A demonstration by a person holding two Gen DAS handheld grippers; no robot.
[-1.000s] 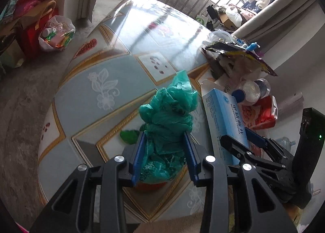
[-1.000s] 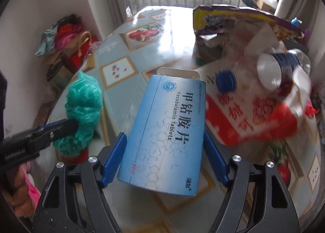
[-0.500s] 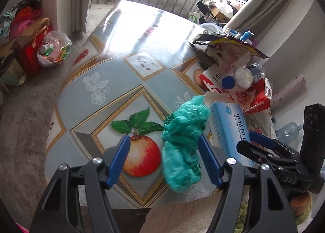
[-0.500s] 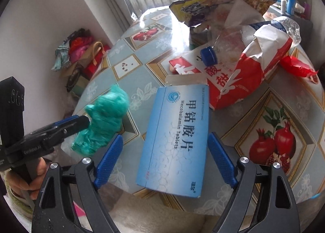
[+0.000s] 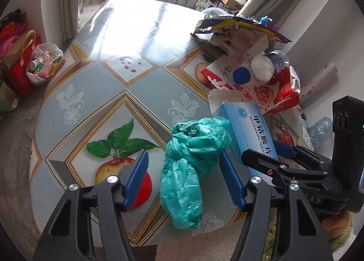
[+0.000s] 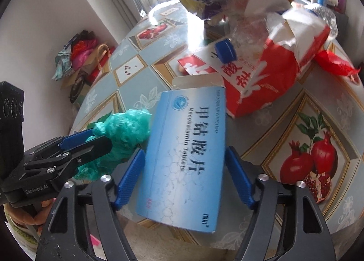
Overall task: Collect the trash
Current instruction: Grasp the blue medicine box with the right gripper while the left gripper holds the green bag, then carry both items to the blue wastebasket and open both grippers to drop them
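A crumpled green plastic bag (image 5: 186,170) lies near the front edge of the fruit-patterned table (image 5: 141,40). My left gripper (image 5: 183,155) straddles the bag with its jaws closing. Its right pad is at the bag and its left pad stands clear of it. A long blue tablet box (image 6: 186,158) lies right of the bag (image 6: 127,126), its near end hanging over the table edge. My right gripper (image 6: 184,150) is closing on the box, both pads against its long sides. Each gripper shows in the other's view: the right gripper (image 5: 261,150) and the left gripper (image 6: 100,139).
Behind the box is a trash heap: a red-and-white bag (image 6: 261,79), a clear bottle with a blue cap (image 5: 261,67) and a torn foil wrapper (image 5: 238,26). Filled bags (image 5: 43,65) stand on the floor to the left. A hand (image 5: 336,222) grips the right tool.
The left gripper let go of the green bag, which now lies on the table. The right gripper widened, the blue box came down onto the table edge, and the pads closed back to it.
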